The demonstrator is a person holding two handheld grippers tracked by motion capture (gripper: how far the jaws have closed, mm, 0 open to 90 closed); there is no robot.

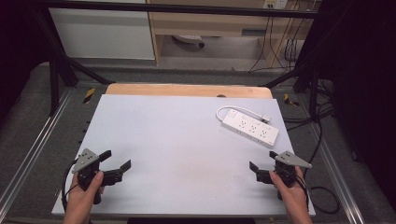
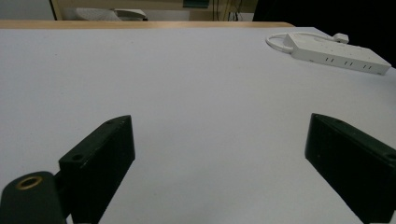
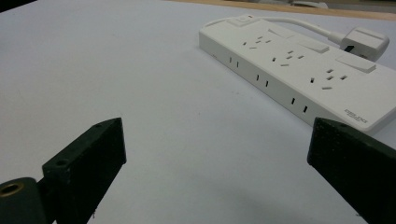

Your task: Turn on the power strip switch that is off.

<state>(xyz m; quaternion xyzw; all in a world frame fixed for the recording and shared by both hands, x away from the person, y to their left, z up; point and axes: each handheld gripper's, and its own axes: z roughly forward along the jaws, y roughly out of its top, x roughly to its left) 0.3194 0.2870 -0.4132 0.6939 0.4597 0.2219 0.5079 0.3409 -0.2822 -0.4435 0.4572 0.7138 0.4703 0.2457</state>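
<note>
Table (image 1: pixel 187 140): lying bare apart from one item; white sheet covering most of the top, wooden edge showing at 12 o'clock.
Power strip (image 1: pixel 250 125): lying flat toward 2 o'clock on the sheet, sockets facing up, cord looping round to its plug (image 1: pixel 265 118) alongside; touching neither gripper.
Left gripper (image 1: pixel 116 161): resting low near 7 o'clock, jaws standing wide apart, gripping nothing; pointing toward the power strip (image 2: pixel 338 55) far across the sheet.
Right gripper (image 1: pixel 263 161): sitting near 5 o'clock, jaws spread wide, gripping nothing; facing the power strip (image 3: pixel 299 70) close ahead.
Step in hand: none stated; judging as a ready stance, no contact made.
Next move, as a judgement: probably reaching with the right gripper toward 1 o'clock, bracketing the strip's body or plug (image 3: pixel 364 42), then closing; left gripper likely steadying.
</note>
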